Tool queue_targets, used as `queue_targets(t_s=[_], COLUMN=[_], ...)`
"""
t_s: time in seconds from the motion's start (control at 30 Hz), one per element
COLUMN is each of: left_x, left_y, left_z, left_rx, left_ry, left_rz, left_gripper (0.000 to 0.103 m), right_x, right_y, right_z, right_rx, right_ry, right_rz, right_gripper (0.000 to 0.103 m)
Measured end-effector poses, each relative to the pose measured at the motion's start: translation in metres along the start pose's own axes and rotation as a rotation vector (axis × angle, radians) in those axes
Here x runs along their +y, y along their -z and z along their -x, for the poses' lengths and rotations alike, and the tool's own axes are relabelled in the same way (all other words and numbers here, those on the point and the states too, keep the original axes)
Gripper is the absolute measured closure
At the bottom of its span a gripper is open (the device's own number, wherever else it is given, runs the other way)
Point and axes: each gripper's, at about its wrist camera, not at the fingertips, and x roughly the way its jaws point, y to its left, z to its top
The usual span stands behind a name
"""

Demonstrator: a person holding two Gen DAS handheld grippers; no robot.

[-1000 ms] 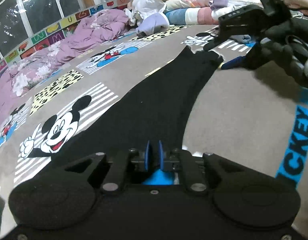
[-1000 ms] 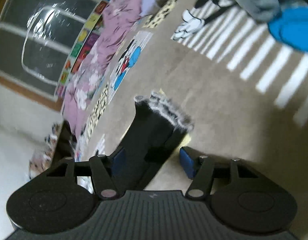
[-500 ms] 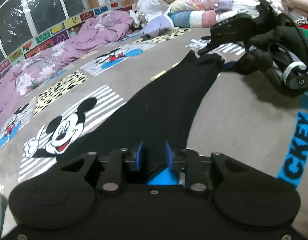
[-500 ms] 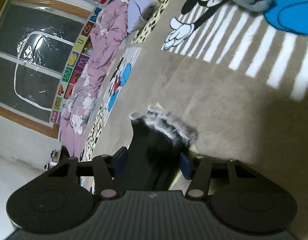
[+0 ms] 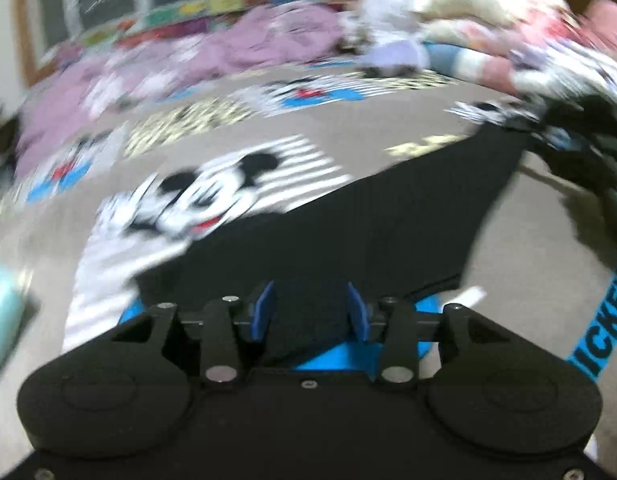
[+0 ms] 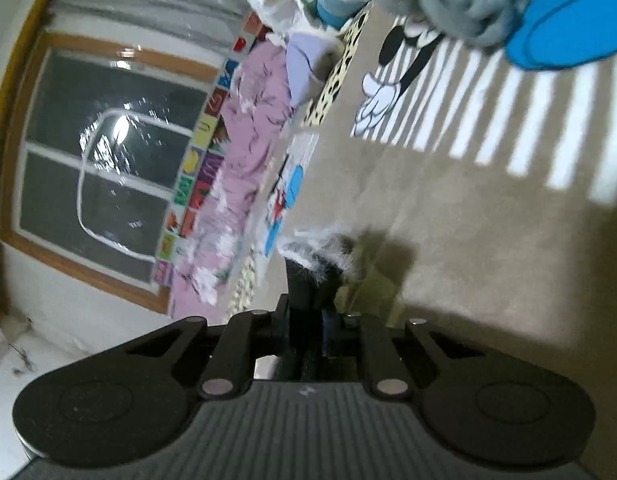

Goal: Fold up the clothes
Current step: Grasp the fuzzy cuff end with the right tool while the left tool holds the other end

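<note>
My left gripper: jaws opening, black garment between the blue pads, not pressed. The garment lies stretched across the cartoon-print mat. My right gripper: jaws closing, pinching the garment's frayed far end just above the mat

The whole left wrist view is smeared by motion blur: the heap of clothes along the far edge cannot be sorted into single garments, and the right claw at the far tip of the black garment is reduced to a dark blotch. A pale turquoise object is cut off by the left edge and cannot be identified. In the right wrist view, the garment's fringed end is pinched between the closing jaws, whose pads are largely hidden by the cloth.
</note>
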Motion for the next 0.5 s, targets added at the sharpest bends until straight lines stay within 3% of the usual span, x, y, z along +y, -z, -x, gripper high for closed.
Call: queue_targets(t_s=[0.07,0.2,0.33,0.43,0.5], left_x=[0.015,0.024,0.036,0.035,0.043], left_y=[0.007,0.012,0.022,0.016,0.014], left_z=[0.009,0.032,0.012,0.028,0.027], left_rx=[0.006,-0.077,-0.029,-0.136,-0.176], left_ry=[-0.014,-0.012,0.041,0.035,0.033], left_rz=[0.080,0.141,0.201,0.183,0.221], left_gripper=[0.066,0.066,0.069,0.069,0.068], right_x=[-0.003,-0.004,0.005,0.019,0.026], right_y=[-0.002,-0.005,-0.007,-0.007,-0.009], right_z=[0.002,0.007,0.011,0.015,0.017], right_rx=[0.008,0.016,0.006,-0.003,-0.007], right_ry=[0.008,0.016,0.008,-0.004,-0.007], right_rz=[-0.006,-0.009,0.008,0.046,0.057], right_gripper=[0.087,0.087,0.087,0.087,0.087])
